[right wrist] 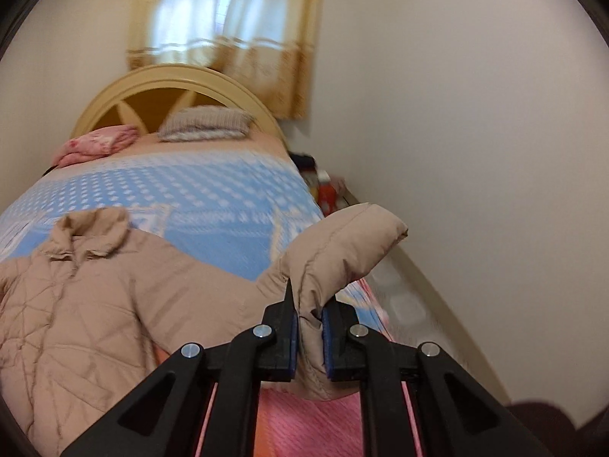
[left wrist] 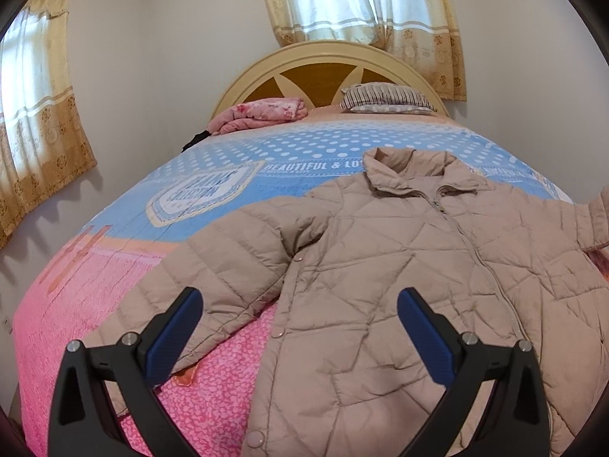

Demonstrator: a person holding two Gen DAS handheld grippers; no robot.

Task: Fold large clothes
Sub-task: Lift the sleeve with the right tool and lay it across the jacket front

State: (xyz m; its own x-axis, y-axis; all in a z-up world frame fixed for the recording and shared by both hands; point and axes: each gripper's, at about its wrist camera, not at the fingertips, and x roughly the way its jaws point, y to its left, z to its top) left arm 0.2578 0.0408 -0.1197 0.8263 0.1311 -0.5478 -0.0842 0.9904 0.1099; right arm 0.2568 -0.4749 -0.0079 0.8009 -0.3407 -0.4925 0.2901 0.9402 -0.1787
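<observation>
Nearest to the right wrist camera, the right hand-held gripper (right wrist: pixel 309 327) is clamped narrow on the right sleeve (right wrist: pixel 335 251) of a beige quilted puffer jacket (right wrist: pixel 95 304). The blue pads (right wrist: pixel 326 337) press the sleeve fabric from both sides. Above the grip, the sleeve rises off the bed and arches toward the bed's right edge, its cuff end pointing at the wall. This view is blurred, so fine detail of the fabric cannot be read.

Nearest to the left wrist camera, the left hand-held gripper (left wrist: pixel 300 327) stands wide, with nothing between its blue pads (left wrist: pixel 175 331). It hovers over the jacket's lower front panel, near the foot edge of the bed. The left sleeve (left wrist: pixel 213 278) lies flat on the bedspread (left wrist: pixel 76 293), angled toward the bed's left edge, with its cuff just beside the left pad.

The jacket lies face up across the foot half of the bed, zipped, collar (left wrist: pixel 411 167) pointing toward the headboard (left wrist: pixel 323 72). A row of snap buttons (left wrist: pixel 278 331) runs down its left front edge.

Beyond the collar, the bedspread turns blue with white dots. At the head edge lie a folded pink floral blanket (left wrist: pixel 262 112) on the left and a striped pillow (left wrist: pixel 384 97) on the right. Curtained windows (left wrist: pixel 361 0) stand behind the headboard.
</observation>
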